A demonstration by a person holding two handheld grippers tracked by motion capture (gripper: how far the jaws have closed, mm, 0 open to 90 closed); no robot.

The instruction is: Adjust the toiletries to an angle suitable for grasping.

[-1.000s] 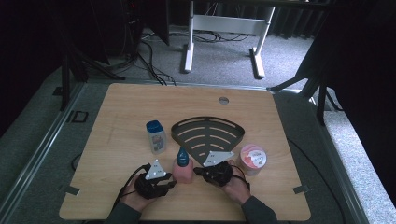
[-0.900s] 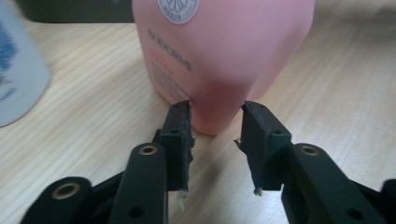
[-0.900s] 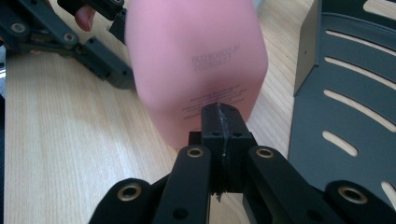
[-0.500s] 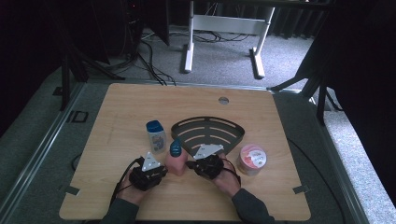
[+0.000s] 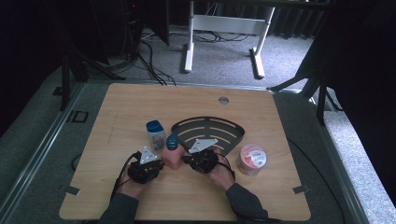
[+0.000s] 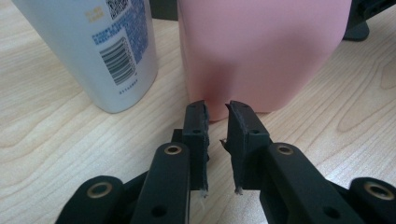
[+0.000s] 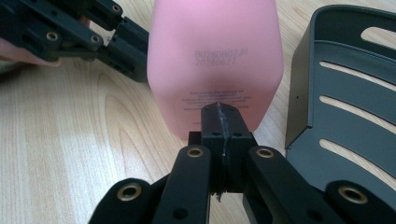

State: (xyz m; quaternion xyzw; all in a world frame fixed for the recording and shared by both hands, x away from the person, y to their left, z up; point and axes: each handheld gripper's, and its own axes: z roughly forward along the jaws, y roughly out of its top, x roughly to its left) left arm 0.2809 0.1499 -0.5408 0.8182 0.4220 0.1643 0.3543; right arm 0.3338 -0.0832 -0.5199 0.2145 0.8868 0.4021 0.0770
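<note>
Just in front of the slotted black tray (image 5: 208, 132) on the bench (image 5: 116, 112), a pink bottle (image 5: 171, 156) stands upright between both grippers. The left gripper (image 6: 218, 109) has just narrowed to a slim, empty gap; the right gripper (image 7: 219, 112) is fully closed, tips against the bottle. An uneven push could tip it into the white bottle (image 6: 100, 51) beside it.

Pink bottle (image 6: 261, 51): top cut off by the upper edge in both gripper views; its contact with the left hand-held gripper (image 6: 217, 109) cannot be told. Small print on the pink bottle in the right gripper view is blurred, unreadable. White bottle (image 6: 100, 46): cap out of frame, label text too small to read. Black tray (image 7: 345, 93): cut by the right edge. Tub (image 5: 251, 159) lid markings too small to tell from the high view.
</note>
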